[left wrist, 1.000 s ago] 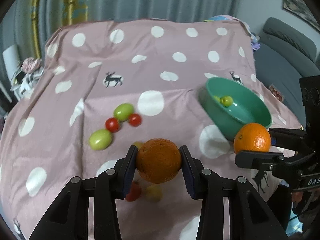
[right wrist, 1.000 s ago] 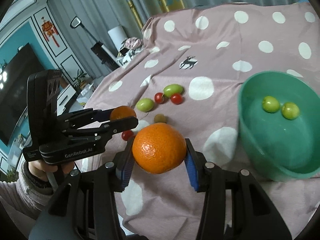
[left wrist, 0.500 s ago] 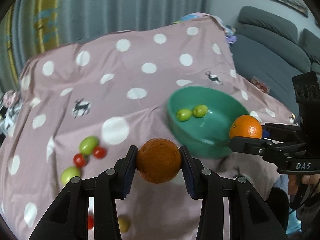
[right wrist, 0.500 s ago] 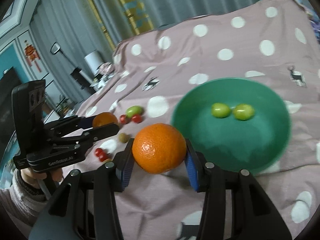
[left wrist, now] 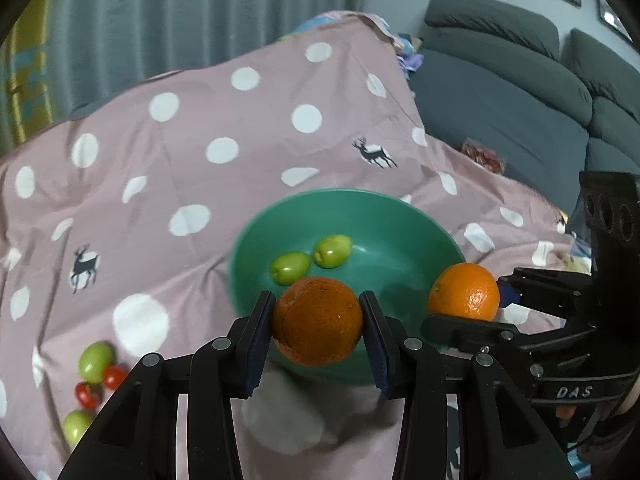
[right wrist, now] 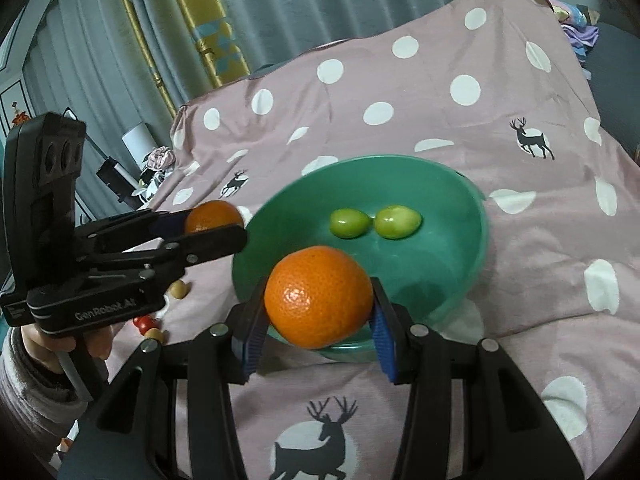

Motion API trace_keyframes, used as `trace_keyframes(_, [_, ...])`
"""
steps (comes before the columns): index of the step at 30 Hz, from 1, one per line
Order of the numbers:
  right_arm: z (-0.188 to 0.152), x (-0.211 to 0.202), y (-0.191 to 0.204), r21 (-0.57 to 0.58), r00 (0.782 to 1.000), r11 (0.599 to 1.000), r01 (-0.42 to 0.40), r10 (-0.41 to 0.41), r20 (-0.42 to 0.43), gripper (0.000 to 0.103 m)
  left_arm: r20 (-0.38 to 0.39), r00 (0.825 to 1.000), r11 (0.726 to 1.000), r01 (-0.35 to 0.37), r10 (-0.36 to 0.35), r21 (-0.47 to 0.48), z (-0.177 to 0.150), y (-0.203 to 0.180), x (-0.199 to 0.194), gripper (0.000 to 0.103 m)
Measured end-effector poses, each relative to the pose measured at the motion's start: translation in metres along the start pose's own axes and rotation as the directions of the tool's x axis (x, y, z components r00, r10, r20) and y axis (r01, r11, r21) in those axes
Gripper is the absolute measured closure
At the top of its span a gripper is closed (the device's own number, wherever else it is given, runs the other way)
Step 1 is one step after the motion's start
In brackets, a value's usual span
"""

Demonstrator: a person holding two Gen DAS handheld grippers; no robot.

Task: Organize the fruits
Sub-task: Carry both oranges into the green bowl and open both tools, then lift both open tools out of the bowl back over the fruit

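My left gripper (left wrist: 318,322) is shut on a dark orange (left wrist: 317,320) and holds it above the near rim of a green bowl (left wrist: 420,220). My right gripper (right wrist: 319,300) is shut on a bright orange (right wrist: 318,296) over the bowl's near rim (right wrist: 472,248). Two green fruits (left wrist: 310,262) lie inside the bowl, also seen in the right wrist view (right wrist: 374,222). In the left wrist view the right gripper's orange (left wrist: 464,297) hangs at the bowl's right edge. In the right wrist view the left gripper's orange (right wrist: 214,216) hangs at the bowl's left edge.
The pink polka-dot cloth (left wrist: 200,184) covers the table. Green fruits (left wrist: 95,361) and red cherry tomatoes (left wrist: 114,376) lie on it at the left. Small fruits (right wrist: 178,290) lie under the left gripper. A grey sofa (left wrist: 520,92) stands at the right, curtains behind.
Both grippers have carried their oranges toward the bowl, from beside it to over its near rim. The loose fruits on the cloth have slid to the left of the view.
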State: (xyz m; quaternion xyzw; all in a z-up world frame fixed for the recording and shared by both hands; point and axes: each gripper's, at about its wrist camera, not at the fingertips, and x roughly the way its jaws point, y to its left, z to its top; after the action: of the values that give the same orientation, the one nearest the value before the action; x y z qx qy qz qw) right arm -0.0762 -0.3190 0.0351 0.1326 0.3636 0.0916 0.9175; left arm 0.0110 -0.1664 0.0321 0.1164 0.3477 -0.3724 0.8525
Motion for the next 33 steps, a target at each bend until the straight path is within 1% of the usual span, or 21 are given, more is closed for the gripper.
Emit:
trace_keyframes(4, [-0.001,0.005,-0.004,-0.016,1.000,1.000,0.022,-0.022,-0.012,0.055,-0.041,0.999,1.000,0.002,-0.002,0.000,-0.004,-0.004,0.017,0.060])
trace_keyframes(8, [0.000,0.007,-0.006,-0.023,1.000,0.999,0.022,-0.022,-0.014,0.054,-0.069,0.998,1.000,-0.001,0.000,-0.008,-0.010,-0.004,0.024,0.060])
trace_keyframes(13, [-0.003,0.004,-0.006,-0.019,1.000,0.999,0.028,-0.028,0.002,0.052,-0.042,0.999,1.000,-0.002,0.001,-0.014,-0.007,-0.002,0.016,0.060])
trace_keyframes(14, [-0.003,0.003,-0.006,-0.011,1.000,1.000,0.024,-0.024,0.007,0.048,-0.036,0.999,1.000,-0.008,0.007,-0.012,-0.007,-0.001,0.014,0.060])
trace_keyframes(15, [-0.002,0.001,-0.006,-0.005,1.000,1.000,0.023,-0.023,0.013,0.045,-0.026,1.000,1.000,-0.012,0.012,-0.016,-0.007,0.001,0.010,0.056])
trace_keyframes(16, [-0.001,-0.002,-0.006,-0.003,1.000,1.000,0.024,-0.024,0.021,0.044,-0.016,1.000,1.000,-0.014,0.014,-0.023,-0.006,0.003,0.005,0.047])
trace_keyframes(17, [-0.001,-0.004,-0.006,-0.001,0.999,1.000,0.025,-0.025,0.027,0.044,-0.003,1.000,0.999,-0.018,0.018,-0.037,-0.006,0.006,-0.001,0.040])
trace_keyframes(18, [0.000,-0.007,-0.006,0.001,0.999,1.000,0.026,-0.026,0.034,0.043,0.015,1.000,0.998,-0.026,0.026,-0.057,-0.007,0.012,-0.009,0.031])
trace_keyframes(20, [0.002,-0.014,-0.007,0.009,0.998,1.000,0.023,-0.024,0.050,0.042,0.032,0.999,0.996,-0.036,0.039,-0.084,-0.010,0.023,-0.022,0.030])
trace_keyframes(23, [0.003,-0.023,-0.006,0.017,0.997,1.000,0.025,-0.026,0.069,0.039,0.046,0.995,0.988,-0.078,0.084,-0.135,-0.020,0.045,-0.045,0.030])
trace_keyframes(26, [0.002,-0.029,-0.002,0.017,0.997,1.000,0.019,-0.020,0.077,0.038,0.039,0.986,0.972,-0.153,0.162,-0.181,-0.036,0.069,-0.069,0.030])
trace_keyframes(30, [0.000,-0.033,0.007,0.006,0.997,1.000,-0.009,0.008,0.081,0.038,0.009,0.963,0.931,-0.256,0.268,-0.258,-0.065,0.103,-0.104,0.030])
trace_keyframes(33, [0.000,-0.035,0.016,-0.011,0.996,1.000,-0.022,0.023,0.080,0.038,-0.023,0.940,0.892,-0.331,0.341,-0.308,-0.086,0.123,-0.128,0.030])
